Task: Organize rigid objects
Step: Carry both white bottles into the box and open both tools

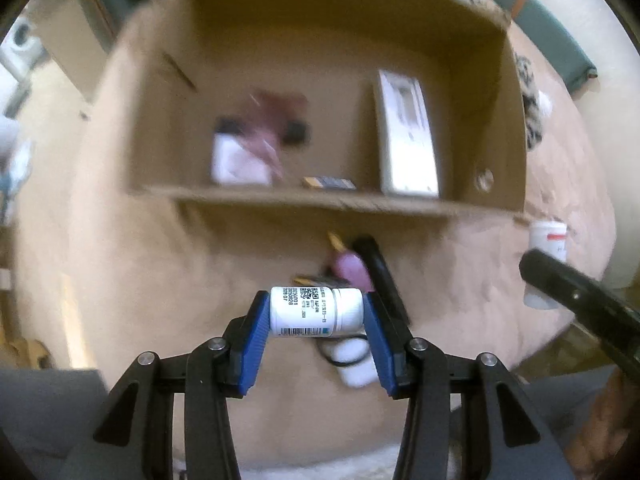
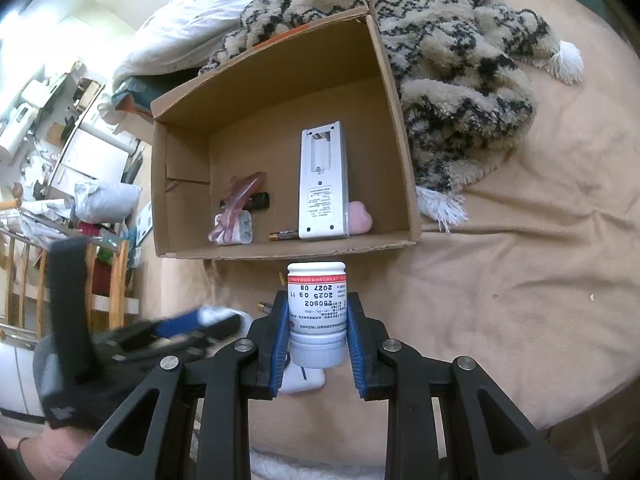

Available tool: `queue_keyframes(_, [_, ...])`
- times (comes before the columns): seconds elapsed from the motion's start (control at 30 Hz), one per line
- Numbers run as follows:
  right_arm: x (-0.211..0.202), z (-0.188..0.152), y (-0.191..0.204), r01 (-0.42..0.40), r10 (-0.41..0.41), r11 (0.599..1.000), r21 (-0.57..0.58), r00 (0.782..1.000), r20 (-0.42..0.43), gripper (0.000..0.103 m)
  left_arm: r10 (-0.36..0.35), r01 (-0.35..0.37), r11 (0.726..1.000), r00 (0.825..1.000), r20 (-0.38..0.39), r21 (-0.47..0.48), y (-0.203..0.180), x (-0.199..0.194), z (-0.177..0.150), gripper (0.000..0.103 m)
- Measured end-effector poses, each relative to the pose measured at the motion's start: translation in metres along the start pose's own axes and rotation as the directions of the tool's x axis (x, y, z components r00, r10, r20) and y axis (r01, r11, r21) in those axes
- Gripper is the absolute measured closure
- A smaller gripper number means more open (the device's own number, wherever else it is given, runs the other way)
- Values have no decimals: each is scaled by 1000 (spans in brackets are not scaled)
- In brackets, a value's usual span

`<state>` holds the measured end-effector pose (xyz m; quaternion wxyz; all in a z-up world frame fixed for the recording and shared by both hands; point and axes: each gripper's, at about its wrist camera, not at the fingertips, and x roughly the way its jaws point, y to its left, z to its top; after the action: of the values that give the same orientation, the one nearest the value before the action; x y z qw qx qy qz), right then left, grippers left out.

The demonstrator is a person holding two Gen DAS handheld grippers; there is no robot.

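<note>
Left gripper (image 1: 316,312) clamps a white bottle (image 1: 316,311) sideways, just short of the box (image 1: 304,196) front wall. Right gripper (image 2: 318,320) clamps a red-banded bottle (image 2: 317,312) upright, likewise before the box; a remote (image 2: 322,184) lies inside.

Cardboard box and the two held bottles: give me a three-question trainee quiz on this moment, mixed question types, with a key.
1. True or false: the left gripper holds a white bottle lying crosswise between its pads.
2. Multiple choice: the long white device lies A) on the bedsheet, B) inside the cardboard box, C) on the patterned blanket.
3. Fill in: the bottle in the right gripper has a ___ band near its top end.

Key: 1 true; 2 B; 3 red.
</note>
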<state>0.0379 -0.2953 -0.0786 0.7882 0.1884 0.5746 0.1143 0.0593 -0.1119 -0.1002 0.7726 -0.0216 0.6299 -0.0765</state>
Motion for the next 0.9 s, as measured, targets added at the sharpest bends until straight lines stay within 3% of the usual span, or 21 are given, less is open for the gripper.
queue_keyframes(0.2, [-6, 0, 12, 2, -2, 1000, -16, 1000, 13, 75, 75, -73, 997, 989, 125, -23, 42, -42, 7, 60])
queue_keyframes(0.3, [-17, 3, 21, 76, -73, 996, -52, 995, 73, 75, 89, -82, 995, 981, 172, -49, 57, -56, 14, 60])
queue_keyframes(0.53, [-41, 27, 13, 77, -76, 997, -1, 980, 186, 75, 149, -137, 989, 940, 307, -60, 85, -93, 34, 60])
queue_keyframes(0.7, [-54, 52, 16, 86, -79, 996, -16, 965, 252, 75, 146, -132, 989, 934, 327, -67, 89, -100, 54, 60])
queue_keyframes(0.9, [-45, 84, 28, 108, -87, 992, -67, 962, 259, 75, 137, -126, 991, 931, 338, -54, 77, -99, 82, 60])
